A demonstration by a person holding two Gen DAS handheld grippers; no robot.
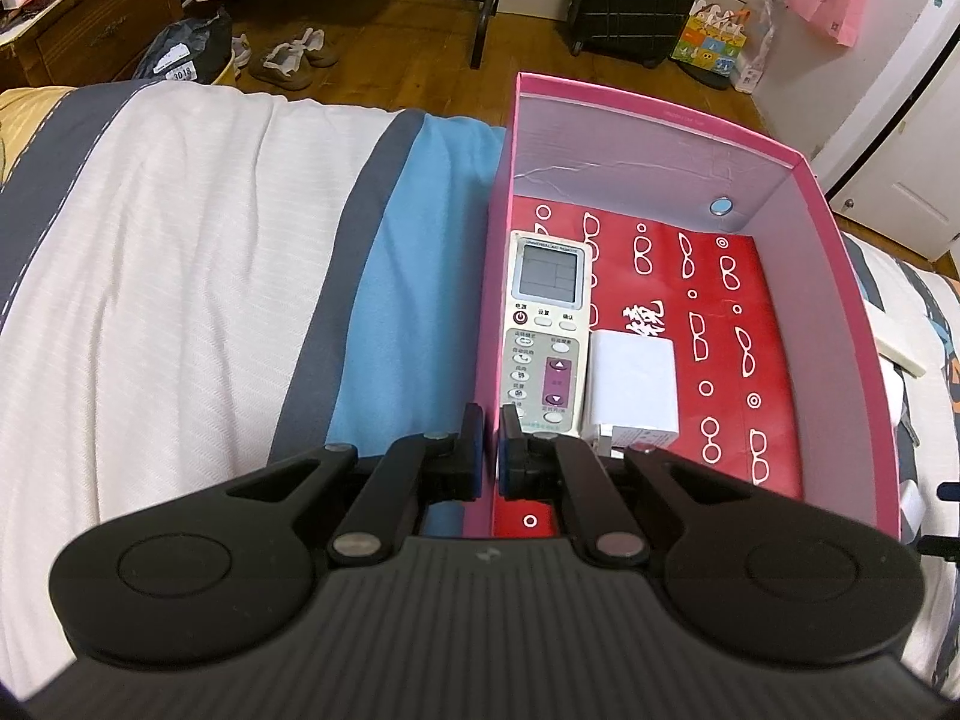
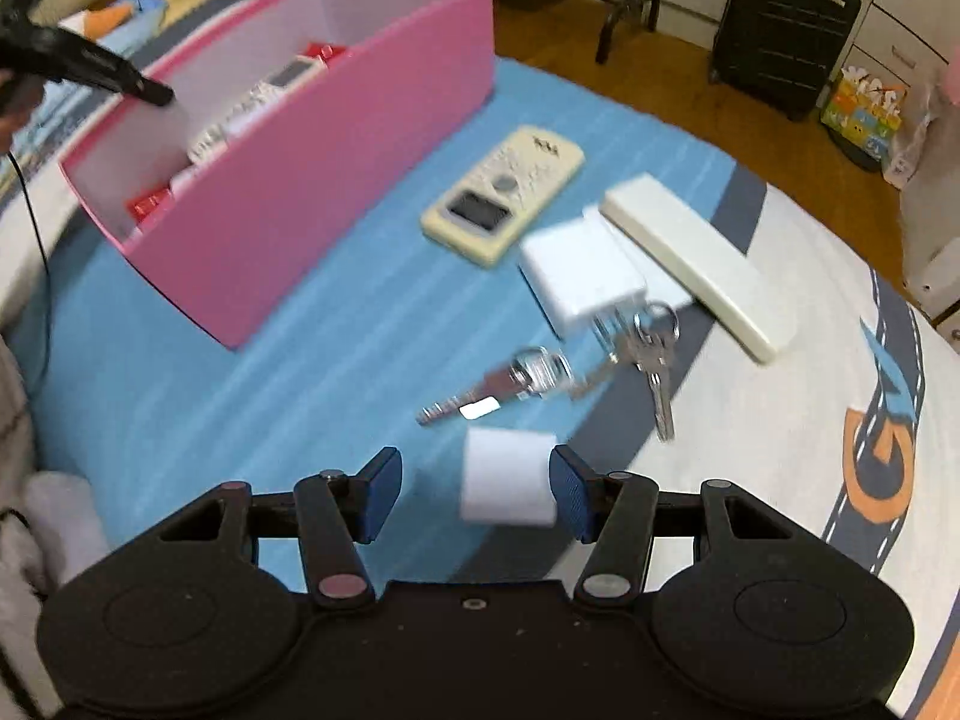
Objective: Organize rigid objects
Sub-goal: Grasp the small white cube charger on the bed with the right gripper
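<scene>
A pink box [image 1: 648, 114] stands on the bed, lined with a red bag. Inside lie a white remote [image 1: 547, 324] and a white charger [image 1: 631, 387]. My left gripper [image 1: 491, 420] is shut on the box's left wall, one finger inside and one outside. In the right wrist view the pink box [image 2: 336, 180] is at the upper left. My right gripper [image 2: 474, 468] is open over a small white block [image 2: 507, 477], which sits near the right finger with a gap to the left one. Ahead lie keys [image 2: 651, 348], a white charger [image 2: 582, 279], a cream remote [image 2: 503, 195] and a long cream case [image 2: 696, 264].
The bed carries a blue cloth [image 2: 336, 360] and a white and grey cover [image 1: 180, 240]. Beyond the bed's far edge is wooden floor with a black suitcase [image 2: 780, 30], shoes [image 1: 288, 57] and bags. A metal key with a tag [image 2: 474, 405] lies just ahead of the white block.
</scene>
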